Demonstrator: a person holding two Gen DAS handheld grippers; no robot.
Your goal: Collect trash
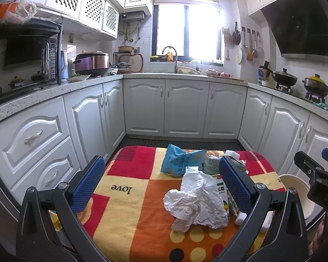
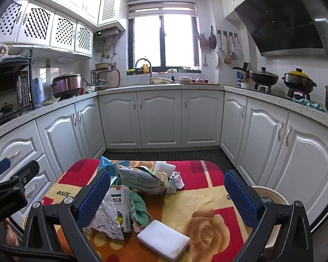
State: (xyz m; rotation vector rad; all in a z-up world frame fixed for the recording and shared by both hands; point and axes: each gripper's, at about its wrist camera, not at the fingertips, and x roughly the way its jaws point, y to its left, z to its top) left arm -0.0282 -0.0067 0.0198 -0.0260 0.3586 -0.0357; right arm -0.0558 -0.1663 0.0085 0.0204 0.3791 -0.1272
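Both grippers gape — left gripper point(image 1: 164, 185), right gripper point(image 2: 167, 198) — above blanket point(image 2: 207, 187).

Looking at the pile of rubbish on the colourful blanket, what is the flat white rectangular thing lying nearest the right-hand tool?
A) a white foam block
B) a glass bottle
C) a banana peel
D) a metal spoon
A: the white foam block lies flat on the blanket, between the open fingers of the right gripper, just in front of the crumpled paper.
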